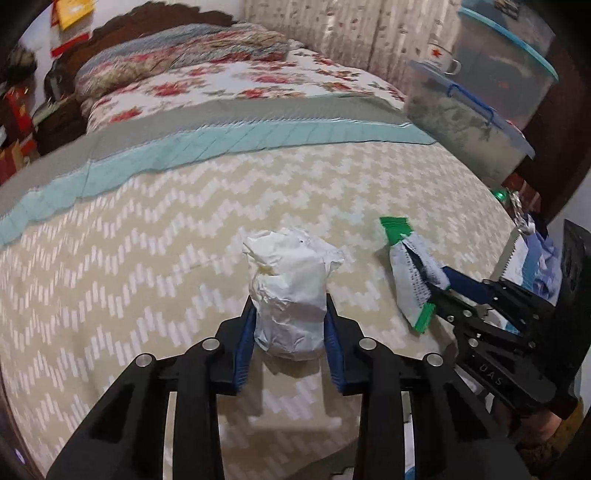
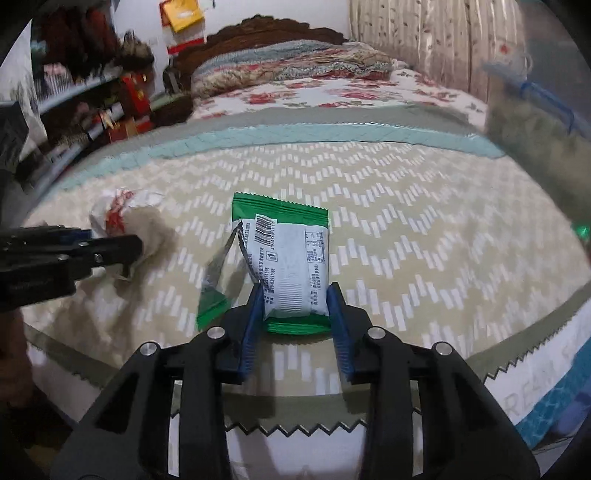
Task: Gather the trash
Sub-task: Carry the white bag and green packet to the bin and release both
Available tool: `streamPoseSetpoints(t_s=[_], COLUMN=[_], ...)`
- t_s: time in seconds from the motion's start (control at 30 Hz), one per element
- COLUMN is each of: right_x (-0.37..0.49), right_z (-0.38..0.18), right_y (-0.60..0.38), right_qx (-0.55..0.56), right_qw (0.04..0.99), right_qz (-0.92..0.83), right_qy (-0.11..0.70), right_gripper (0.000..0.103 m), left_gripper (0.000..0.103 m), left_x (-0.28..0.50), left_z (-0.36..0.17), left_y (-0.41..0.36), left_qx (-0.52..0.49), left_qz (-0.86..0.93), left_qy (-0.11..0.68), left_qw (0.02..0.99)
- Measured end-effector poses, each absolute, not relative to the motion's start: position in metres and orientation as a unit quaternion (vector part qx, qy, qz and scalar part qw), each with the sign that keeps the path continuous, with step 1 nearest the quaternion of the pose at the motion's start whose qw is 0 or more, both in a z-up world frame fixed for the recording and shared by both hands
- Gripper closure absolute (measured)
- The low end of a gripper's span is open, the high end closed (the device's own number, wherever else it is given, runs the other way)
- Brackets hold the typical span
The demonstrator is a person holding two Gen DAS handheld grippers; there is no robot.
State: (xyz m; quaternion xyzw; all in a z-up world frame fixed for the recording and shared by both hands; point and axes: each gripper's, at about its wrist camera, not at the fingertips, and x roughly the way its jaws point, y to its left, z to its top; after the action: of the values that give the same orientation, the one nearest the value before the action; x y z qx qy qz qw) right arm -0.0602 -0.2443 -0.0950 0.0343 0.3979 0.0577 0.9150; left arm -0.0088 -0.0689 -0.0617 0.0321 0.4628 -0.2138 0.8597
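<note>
Lying on the bedspread (image 1: pixel 147 236), a crumpled paper wad (image 1: pixel 291 291) is clamped between the left gripper (image 1: pixel 290 325) fingers, while a torn green wrapper (image 2: pixel 288 266) is pinched by the right gripper (image 2: pixel 295 314).

We see a bed (image 1: pixel 184 229) under a cream zigzag spread, a floral quilt (image 1: pixel 236 83) beyond, a carved dark headboard (image 2: pixel 273 33), pale curtains (image 1: pixel 347 33) behind, cluttered shelves (image 2: pixel 81 107) on one side and lidded tubs (image 1: pixel 476 110) opposite.
</note>
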Motion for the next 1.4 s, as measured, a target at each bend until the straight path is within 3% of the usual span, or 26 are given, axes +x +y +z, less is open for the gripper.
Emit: streamPoseSetpoints(t_s=[0.27,0.6,0.77,1.0,1.07,1.1,1.13,1.17,1.2,1.4], right_x=[-0.077,-0.11,-0.109,-0.072,-0.061,-0.052,-0.045,-0.042,-0.038,-0.048], right_z=[-0.081,-0.049,-0.052,-0.082,-0.092,-0.097,-0.101,-0.103,-0.105,-0.089], right_y=[-0.336,-0.559,-0.686,-0.809,-0.82,-0.824,-0.825,-0.826,-0.826,-0.814], right_qx=[0.124,0.178,0.276,0.386,0.393,0.391,0.387,0.384,0.376,0.34], right_qw=[0.93,0.919,0.884,0.811,0.8,0.796,0.791,0.789,0.792,0.827], right_qz=[-0.013,-0.184,-0.19,-0.131,-0.124,-0.119,-0.126,-0.133,-0.139,-0.161], right_qy=[0.347,0.298,0.326,0.42,0.437,0.447,0.456,0.46,0.46,0.417], right_gripper=[0.067,0.067,0.067,0.067,0.063,0.062,0.056,0.042,0.038,0.036], left_gripper=[0.072,0.071,0.071,0.07,0.065,0.054,0.046,0.046,0.044,0.025], left_x=[0.007,0.04,0.064,0.064,0.064,0.065,0.067,0.068,0.069,0.071], left_z=[-0.032,0.004,-0.005,-0.044,-0.063,-0.07,-0.079,-0.085,-0.087,-0.068], left_y=[-0.162,-0.435,-0.563,-0.659,-0.677,-0.683,-0.688,-0.689,-0.689,-0.673], left_qx=[0.065,0.152,0.137,0.159,0.174,0.18,0.187,0.187,0.186,0.175], left_qz=[-0.296,-0.457,-0.509,-0.533,-0.527,-0.519,-0.506,-0.5,-0.5,-0.503], left_qy=[0.456,0.44,0.469,0.503,0.513,0.519,0.525,0.528,0.53,0.502], left_qw=[0.837,0.758,0.709,0.662,0.655,0.655,0.659,0.66,0.659,0.681])
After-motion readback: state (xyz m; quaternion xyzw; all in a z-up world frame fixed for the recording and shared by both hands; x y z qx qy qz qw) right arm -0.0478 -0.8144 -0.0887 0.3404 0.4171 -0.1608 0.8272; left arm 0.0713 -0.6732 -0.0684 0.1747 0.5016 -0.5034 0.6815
